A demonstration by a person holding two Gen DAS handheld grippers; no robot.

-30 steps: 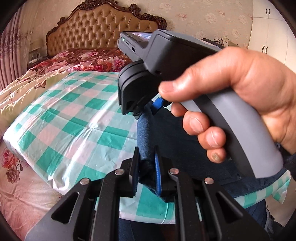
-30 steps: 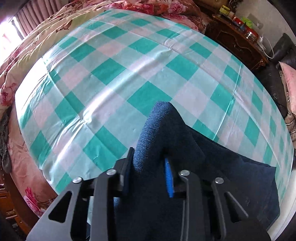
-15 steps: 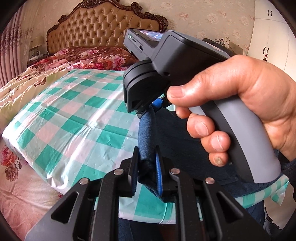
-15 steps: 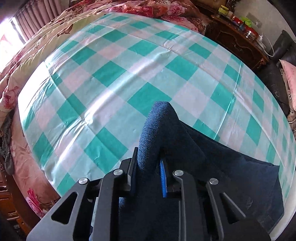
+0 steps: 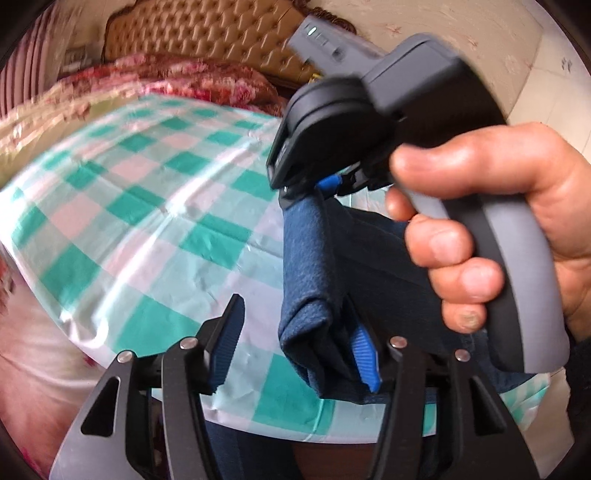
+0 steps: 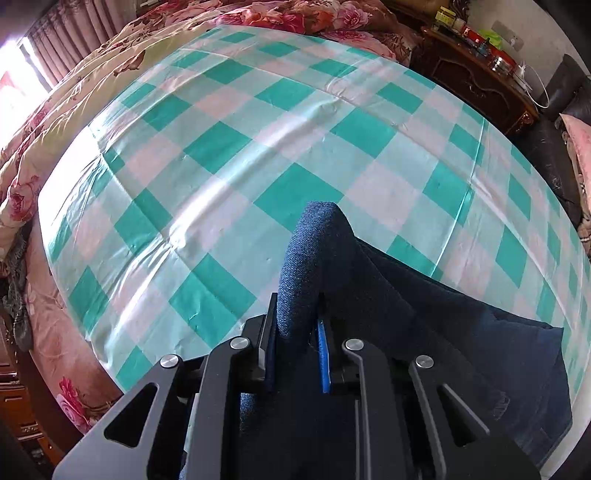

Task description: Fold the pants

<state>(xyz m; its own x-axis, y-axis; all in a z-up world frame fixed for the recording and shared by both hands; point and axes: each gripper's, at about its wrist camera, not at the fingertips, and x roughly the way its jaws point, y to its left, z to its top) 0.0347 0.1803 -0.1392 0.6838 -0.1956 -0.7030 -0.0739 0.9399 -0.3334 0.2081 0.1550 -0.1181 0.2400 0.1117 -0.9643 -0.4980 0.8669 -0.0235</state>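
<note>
1. Left gripper [image 5: 299,343]: jaws spread, having just been opening. The folded edge of the dark blue pants [image 5: 314,280] stands between the fingers, resting against the right blue pad [image 5: 364,354]; the left pad [image 5: 225,343] is clear of the cloth, so there is no pinch.
2. Left gripper points obliquely down toward the green-and-white checked cloth [image 5: 147,206] covering the bed.
3. Right gripper [image 6: 295,332]: jaws pressed close on a raised fold of the pants [image 6: 314,251], having just been closing slightly; the cloth is nipped between both pads and rises in a ridge toward 12 o'clock.
4. Right gripper points steeply down at the checked cloth [image 6: 258,147].
5. In the left wrist view the right hand [image 5: 498,221] sits at 2–3 o'clock, fingers wrapped around the grey pistol grip, thumb on top, with the device body tilted down toward 9 o'clock onto the pants.
6. Pants location: near edge of the checked cloth, at 5–6 o'clock in the right wrist view, bulk spreading to 4 o'clock.
7. Tufted headboard [image 5: 207,33] at 11–12 o'clock in the left view; that frame is motion-blurred.
</note>
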